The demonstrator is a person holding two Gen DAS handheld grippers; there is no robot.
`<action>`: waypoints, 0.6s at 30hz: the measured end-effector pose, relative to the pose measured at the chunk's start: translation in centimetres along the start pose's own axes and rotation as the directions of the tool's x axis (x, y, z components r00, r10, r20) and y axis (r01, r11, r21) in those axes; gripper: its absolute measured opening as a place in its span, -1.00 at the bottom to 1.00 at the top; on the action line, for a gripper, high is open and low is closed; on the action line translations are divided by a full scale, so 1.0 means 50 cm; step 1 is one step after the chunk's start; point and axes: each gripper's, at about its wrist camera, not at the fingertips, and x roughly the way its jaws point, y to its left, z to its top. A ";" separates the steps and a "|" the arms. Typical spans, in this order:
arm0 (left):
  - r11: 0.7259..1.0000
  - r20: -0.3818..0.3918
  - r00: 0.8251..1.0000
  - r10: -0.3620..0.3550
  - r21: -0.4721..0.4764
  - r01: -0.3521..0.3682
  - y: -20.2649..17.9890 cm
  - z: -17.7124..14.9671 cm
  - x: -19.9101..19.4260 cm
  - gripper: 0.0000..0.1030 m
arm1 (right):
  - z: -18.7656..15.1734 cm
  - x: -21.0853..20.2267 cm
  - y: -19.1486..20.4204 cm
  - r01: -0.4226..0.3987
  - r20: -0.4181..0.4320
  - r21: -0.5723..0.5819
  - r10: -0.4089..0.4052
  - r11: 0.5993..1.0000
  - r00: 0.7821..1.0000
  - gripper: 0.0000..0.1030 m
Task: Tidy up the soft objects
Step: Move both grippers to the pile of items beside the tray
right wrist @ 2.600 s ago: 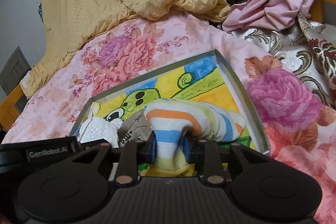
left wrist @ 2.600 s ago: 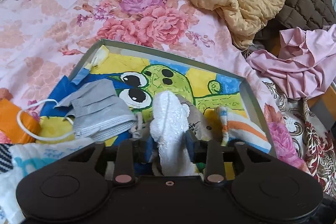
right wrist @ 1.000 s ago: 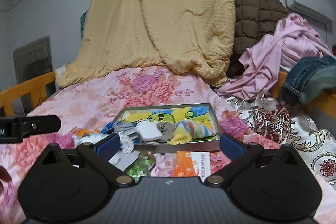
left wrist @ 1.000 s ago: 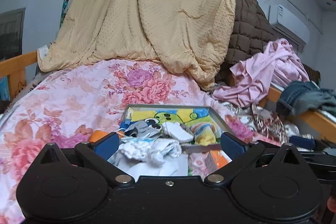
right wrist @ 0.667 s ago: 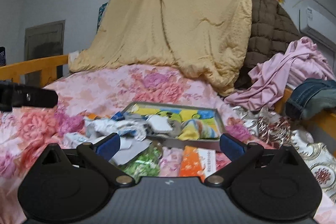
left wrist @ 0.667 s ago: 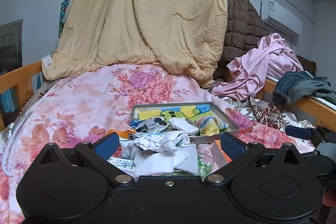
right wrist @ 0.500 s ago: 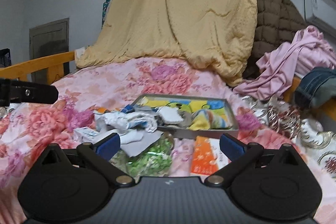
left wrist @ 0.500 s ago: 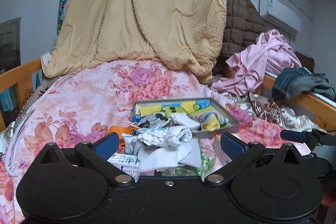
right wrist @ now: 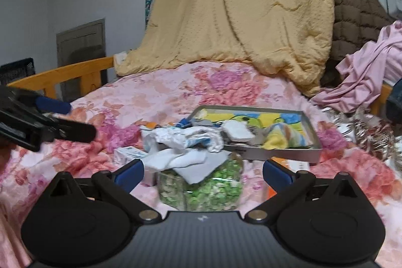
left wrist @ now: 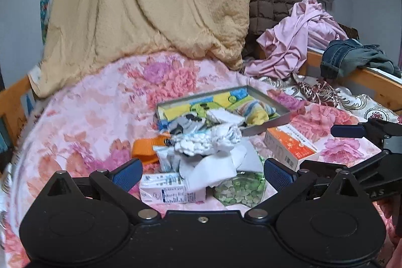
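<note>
Grippers: left gripper (left wrist: 202, 171) and right gripper (right wrist: 203, 172) both hang with fingers spread wide and nothing between them, pulled back from the tray where moments ago each was clamped on a sock.
Change: white sock (left wrist: 227, 116) and striped sock (left wrist: 253, 111) now lie inside the tray (left wrist: 266, 126), released; that pair looks sorted.
Near clutter: green snack bag (right wrist: 201, 189) sits just ahead of the right gripper, with white cloth (right wrist: 181, 160) draped over its top.
Beside it: small white carton (left wrist: 173, 189), orange box (left wrist: 289, 145), and a crumpled white-and-blue cloth (left wrist: 207, 138) touching the tray's near rim.
Left to do: those loose cloths, I'd guess, still need sorting.
Surface: pink floral bedspread (left wrist: 95, 117), soft and uneven.
Room: yellow quilt (right wrist: 241, 6) heaped behind, pink garment (left wrist: 299, 39) and jeans (left wrist: 351, 57) on the wooden rail.
</note>
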 end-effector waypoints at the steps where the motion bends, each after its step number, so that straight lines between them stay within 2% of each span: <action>1: 1.000 -0.014 1.000 -0.009 -0.010 0.009 0.005 -0.003 0.010 0.98 | 0.000 0.004 0.000 -0.008 -0.007 0.008 0.008 1.000 1.000 0.99; 4: 0.998 -0.077 0.996 -0.035 -0.052 0.031 0.017 -0.010 0.043 0.98 | -0.002 0.021 -0.001 -0.002 -0.031 0.010 0.003 1.000 1.000 0.99; 9: 0.993 -0.118 0.991 -0.058 -0.107 0.046 0.036 -0.021 0.081 0.98 | -0.009 0.052 0.009 -0.020 -0.073 -0.056 0.016 0.998 0.997 0.99; 11: 0.993 -0.120 0.991 -0.061 -0.109 0.048 0.037 -0.023 0.091 0.98 | -0.011 0.068 0.017 -0.045 -0.090 -0.116 0.034 0.992 0.995 0.99; 15: 0.996 -0.095 0.994 -0.053 -0.077 0.046 0.034 -0.023 0.103 0.98 | -0.014 0.096 0.028 -0.102 -0.111 -0.276 0.073 0.956 0.991 0.99; 18: 0.997 -0.083 0.996 -0.044 -0.061 0.039 0.034 -0.021 0.107 0.98 | -0.014 0.123 0.021 -0.126 -0.134 -0.314 0.087 0.941 0.987 0.99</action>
